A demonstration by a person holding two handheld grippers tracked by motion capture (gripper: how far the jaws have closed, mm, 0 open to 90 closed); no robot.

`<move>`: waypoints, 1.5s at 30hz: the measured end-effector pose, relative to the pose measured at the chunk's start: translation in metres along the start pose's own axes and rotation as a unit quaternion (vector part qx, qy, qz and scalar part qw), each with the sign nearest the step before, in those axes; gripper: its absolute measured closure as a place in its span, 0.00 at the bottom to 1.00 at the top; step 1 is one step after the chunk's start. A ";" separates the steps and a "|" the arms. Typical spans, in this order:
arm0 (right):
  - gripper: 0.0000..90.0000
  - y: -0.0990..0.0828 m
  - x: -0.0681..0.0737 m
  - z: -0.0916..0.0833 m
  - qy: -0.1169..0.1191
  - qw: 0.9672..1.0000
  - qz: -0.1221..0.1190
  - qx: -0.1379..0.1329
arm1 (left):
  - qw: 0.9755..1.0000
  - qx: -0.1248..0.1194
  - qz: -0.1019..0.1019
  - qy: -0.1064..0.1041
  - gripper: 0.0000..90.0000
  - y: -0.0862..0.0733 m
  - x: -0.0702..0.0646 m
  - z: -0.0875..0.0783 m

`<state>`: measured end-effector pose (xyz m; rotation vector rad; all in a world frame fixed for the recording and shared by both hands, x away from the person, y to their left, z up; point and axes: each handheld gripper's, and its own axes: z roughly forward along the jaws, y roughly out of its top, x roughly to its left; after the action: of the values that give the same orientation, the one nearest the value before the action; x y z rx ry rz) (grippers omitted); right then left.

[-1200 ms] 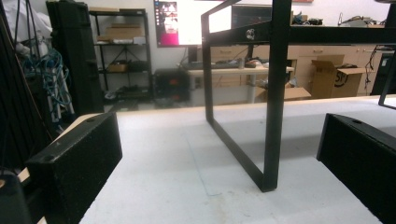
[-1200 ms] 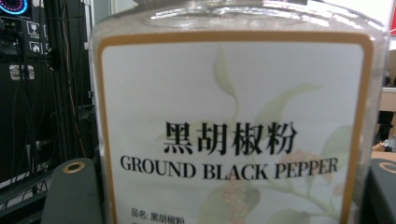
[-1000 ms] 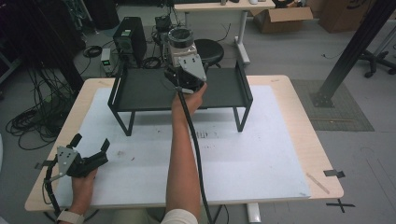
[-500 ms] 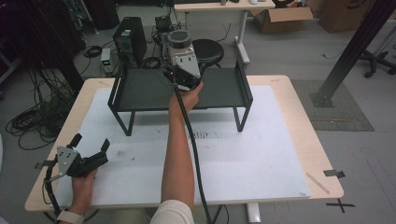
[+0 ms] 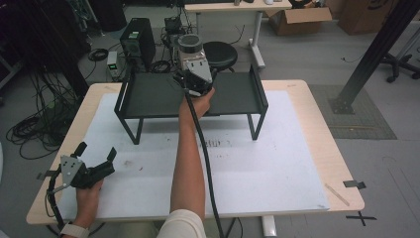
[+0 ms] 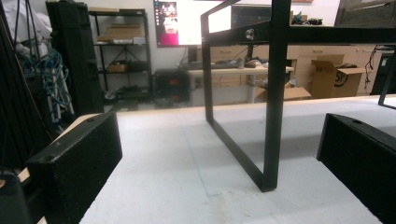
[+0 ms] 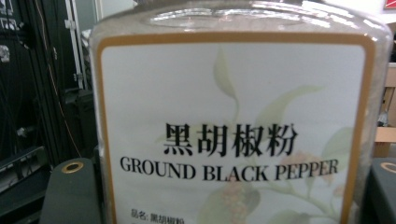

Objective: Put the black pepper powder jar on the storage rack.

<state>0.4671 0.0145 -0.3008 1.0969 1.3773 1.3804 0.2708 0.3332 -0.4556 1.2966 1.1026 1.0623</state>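
The pepper jar (image 7: 238,116) carries a white label edged in orange, with black lettering over pale green leaves. The rack (image 5: 148,94) is black; the mat (image 5: 247,168) white.

Grey floor (image 5: 307,54) with tangled cables (image 5: 34,129), a black stool (image 5: 220,53), a cardboard box (image 5: 297,20) and a far desk (image 5: 237,7).

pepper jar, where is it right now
The pepper jar sits between the jaws of the right gripper, at the back edge of the black rack, about mid-width in the high view.
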 end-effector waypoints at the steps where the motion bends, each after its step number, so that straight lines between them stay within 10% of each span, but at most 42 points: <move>1: 0.28 0.000 0.000 0.000 0.000 1.000 0.000 0.000 | 1.000 0.000 0.000 0.000 0.01 0.000 0.000 0.000; 45: 0.00 0.002 0.000 -0.011 0.018 1.000 0.018 -0.016 | 1.000 0.000 0.001 0.000 0.01 0.000 0.000 0.000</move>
<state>0.4566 0.0119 -0.2991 1.0855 1.3633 1.4490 0.2706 0.3331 -0.4556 1.2976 1.1017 1.0643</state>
